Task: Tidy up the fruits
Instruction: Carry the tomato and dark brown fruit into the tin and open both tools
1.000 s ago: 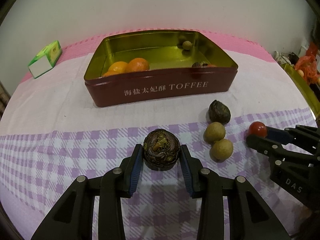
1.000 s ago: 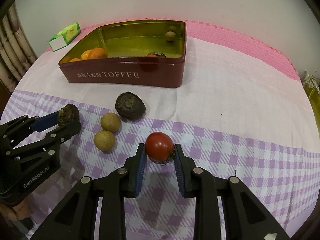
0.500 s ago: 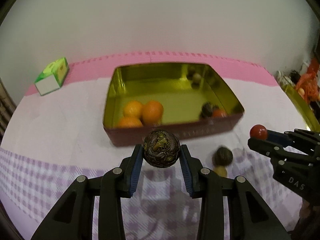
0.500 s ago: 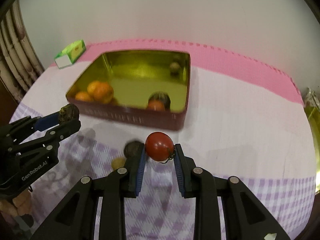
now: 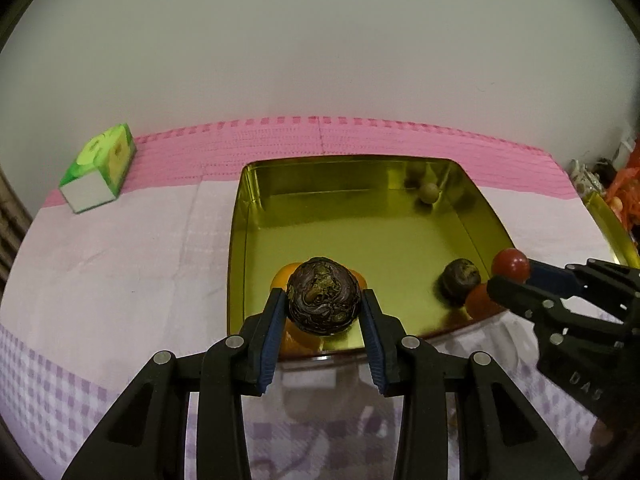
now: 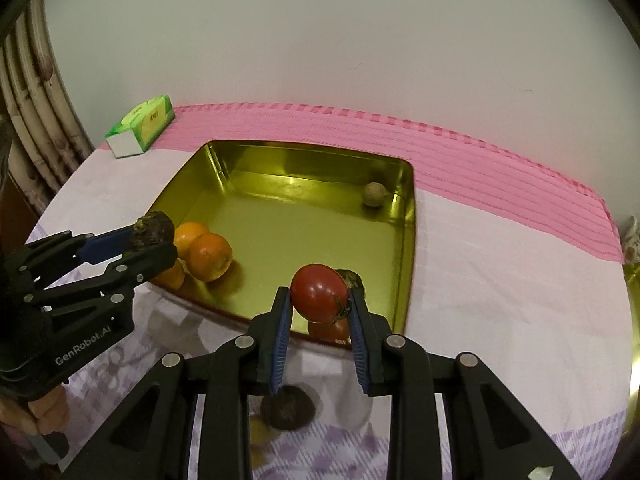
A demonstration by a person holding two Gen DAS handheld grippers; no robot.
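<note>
My left gripper (image 5: 323, 309) is shut on a dark wrinkled passion fruit (image 5: 323, 300) and holds it above the near edge of the gold-lined toffee tin (image 5: 256, 216), over the oranges (image 6: 210, 257). My right gripper (image 6: 320, 308) is shut on a red tomato (image 6: 319, 293), held above the tin's near right corner (image 6: 406, 240). Inside the tin lie another dark fruit (image 5: 460, 278), a red tomato (image 5: 478, 300) and a small tan fruit (image 5: 429, 192). Each gripper shows in the other's view, the left (image 6: 154, 236) and the right (image 5: 510, 268).
A green and white carton (image 5: 98, 168) lies at the table's far left. A dark fruit (image 6: 286, 406) sits on the checked cloth under my right gripper. A gold tin edge (image 5: 610, 224) and clutter stand at the right. The wall is close behind.
Both grippers have risen and moved forward with their fruits, from above the cloth in front of the tin to above its near edge. The view now looks down into the tin.
</note>
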